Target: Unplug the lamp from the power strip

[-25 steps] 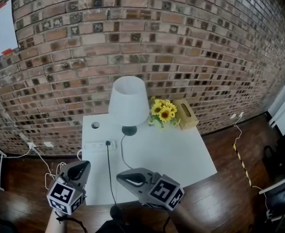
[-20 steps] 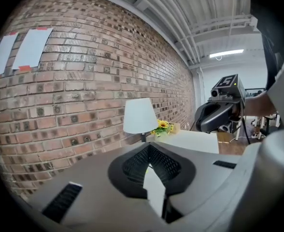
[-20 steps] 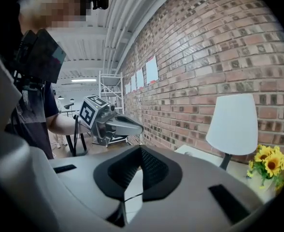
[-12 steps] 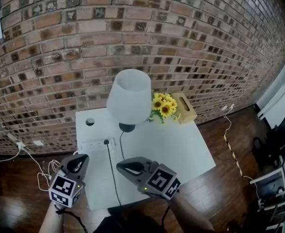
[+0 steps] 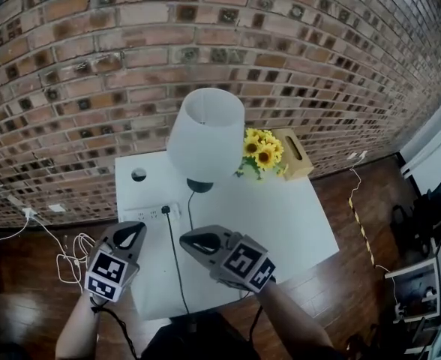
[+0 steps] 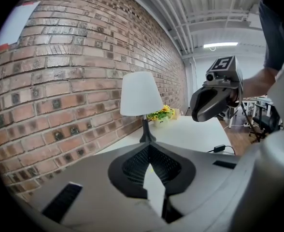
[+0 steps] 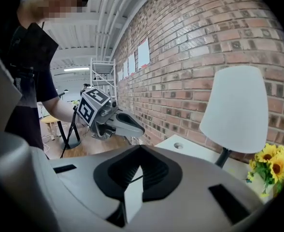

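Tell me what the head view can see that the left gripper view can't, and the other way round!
Only the head view shows the white power strip with the black plug in it, and the round hole in the table. Only the left gripper view shows the ceiling and its long light. Both show the lamp, the sunflowers, the white table, the brick wall and the right hand-held gripper.

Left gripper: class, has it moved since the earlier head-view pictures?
Yes. The left gripper has come forward, closer to the white power strip.
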